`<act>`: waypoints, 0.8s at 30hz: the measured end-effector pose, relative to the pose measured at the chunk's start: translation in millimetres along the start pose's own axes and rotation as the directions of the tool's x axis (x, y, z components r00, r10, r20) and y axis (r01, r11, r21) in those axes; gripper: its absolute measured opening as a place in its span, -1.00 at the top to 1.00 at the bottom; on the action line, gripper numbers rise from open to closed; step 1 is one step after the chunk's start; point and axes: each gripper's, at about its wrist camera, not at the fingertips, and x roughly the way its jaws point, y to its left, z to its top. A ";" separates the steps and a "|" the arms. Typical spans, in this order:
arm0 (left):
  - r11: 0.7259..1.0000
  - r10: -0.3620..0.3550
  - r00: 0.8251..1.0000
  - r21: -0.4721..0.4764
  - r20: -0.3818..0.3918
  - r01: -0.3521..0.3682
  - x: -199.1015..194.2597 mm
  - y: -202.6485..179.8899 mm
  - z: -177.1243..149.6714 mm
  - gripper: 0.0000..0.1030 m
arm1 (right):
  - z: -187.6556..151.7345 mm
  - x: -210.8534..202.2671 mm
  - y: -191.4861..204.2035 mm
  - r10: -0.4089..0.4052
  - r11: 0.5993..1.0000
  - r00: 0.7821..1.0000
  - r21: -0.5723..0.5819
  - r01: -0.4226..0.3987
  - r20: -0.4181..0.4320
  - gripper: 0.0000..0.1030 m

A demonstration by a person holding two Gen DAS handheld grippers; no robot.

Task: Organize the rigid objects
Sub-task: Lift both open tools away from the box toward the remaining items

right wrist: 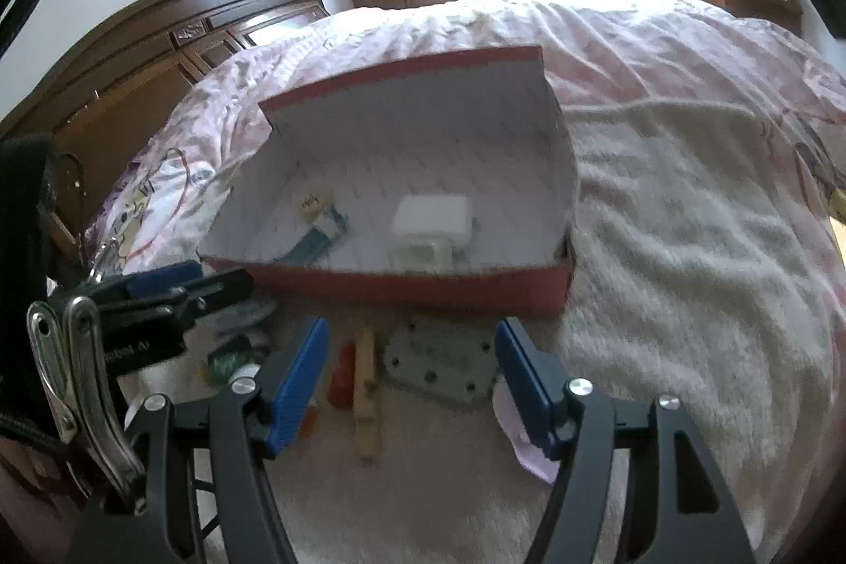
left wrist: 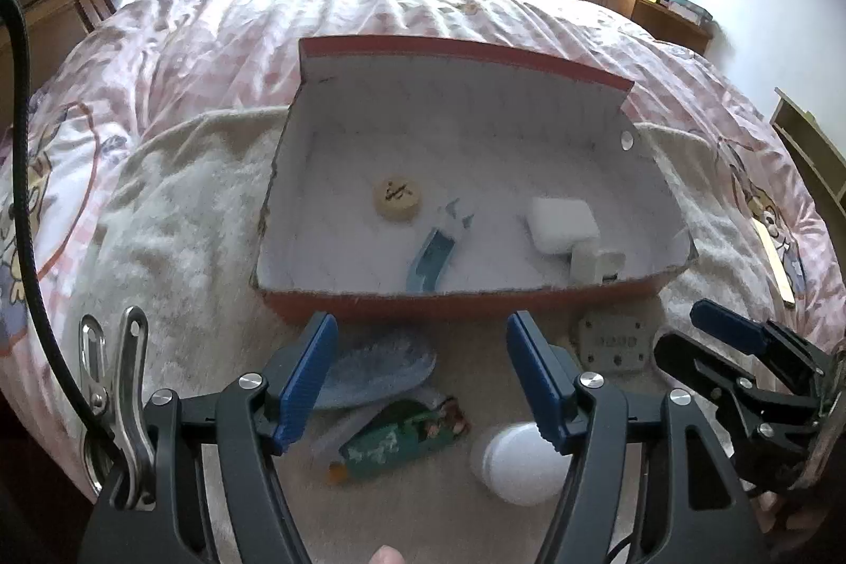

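A: What is sitting in the middle of the picture?

B: A red box (left wrist: pixel 454 299) with white insides is lying open on a fluffy white blanket (left wrist: pixel 174 215). The blanket is lying on a pink bed cover (left wrist: pixel 222 14).

A: What is lying inside the box?

B: A round wooden piece (left wrist: pixel 397 199) is sitting toward the left. A blue and white thing (left wrist: pixel 431 260) is lying in the middle. A white case (left wrist: pixel 563 223) is resting on the right, and a small white plug block (left wrist: pixel 597 265) is sitting just beside it, near the front wall.

A: And what is waiting outside?

B: Near the bottom of the left view, a blue brush (left wrist: pixel 378 366), a green packet (left wrist: pixel 404 437) and a white round lid (left wrist: pixel 521 463) are lying on the blanket. A grey plate with holes (right wrist: pixel 441 363) is lying just in front of the box. In the right view, a wooden stick (right wrist: pixel 366 392) and a red block (right wrist: pixel 341 376) are lying left of the plate.

A: What are the claws doing?

B: The left gripper (left wrist: pixel 423 379) is hanging over the brush and packet, its blue fingers wide apart and holding nothing. The right gripper (right wrist: pixel 410 384) is hanging over the stick and plate, its fingers spread wide too, holding nothing.
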 end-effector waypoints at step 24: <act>0.999 0.028 0.999 -0.033 -0.032 -0.029 -11.6 23.6 -36.3 -0.32 | -31.1 13.0 -20.4 -0.133 0.990 0.989 -0.048 0.130 -0.059 -0.35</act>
